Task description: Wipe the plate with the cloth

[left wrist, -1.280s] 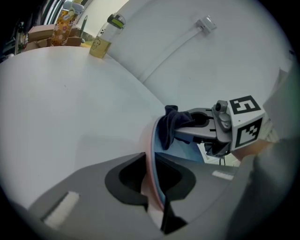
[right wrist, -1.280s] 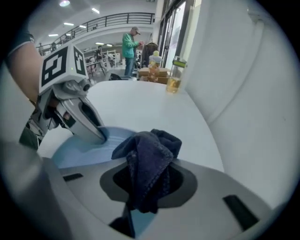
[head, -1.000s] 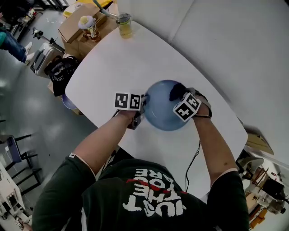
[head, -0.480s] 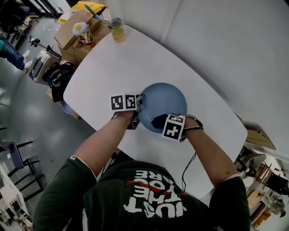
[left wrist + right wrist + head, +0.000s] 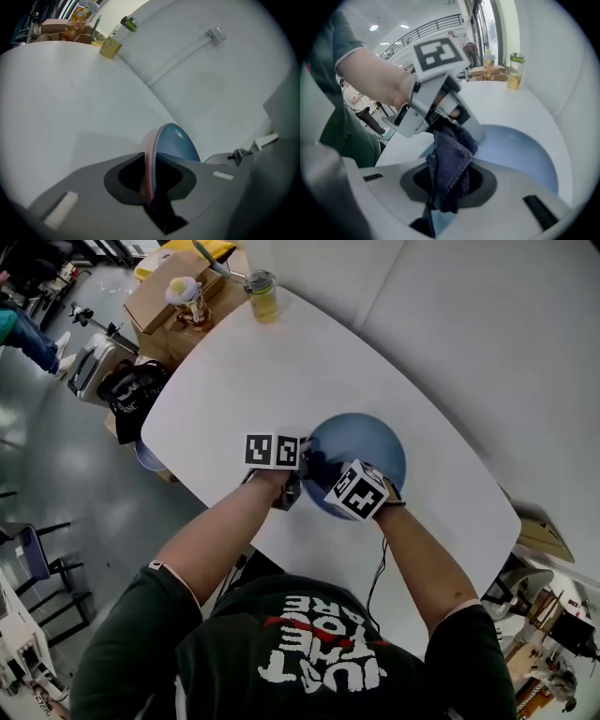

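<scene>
A round blue plate (image 5: 367,448) lies on the white table (image 5: 244,371). My left gripper (image 5: 297,474) is shut on the plate's left rim. In the left gripper view the plate (image 5: 176,144) stands edge-on between the jaws, pinkish beneath and blue on top. My right gripper (image 5: 325,472) is shut on a dark blue cloth (image 5: 315,463), which rests on the plate's left part, close beside the left gripper. The right gripper view shows the cloth (image 5: 450,161) bunched between the jaws, with the plate (image 5: 520,150) and the left gripper (image 5: 457,117) just beyond.
A bottle of yellow liquid (image 5: 262,294) stands at the table's far corner. Cardboard boxes (image 5: 164,292) and a black bag (image 5: 131,390) sit on the floor past the left edge. The table's near edge runs just under my hands. A white wall (image 5: 201,75) rises behind the table.
My right gripper has swept the cloth from the plate's far right side, round its near edge, to its left side by the left gripper. The left gripper kept its hold.
</scene>
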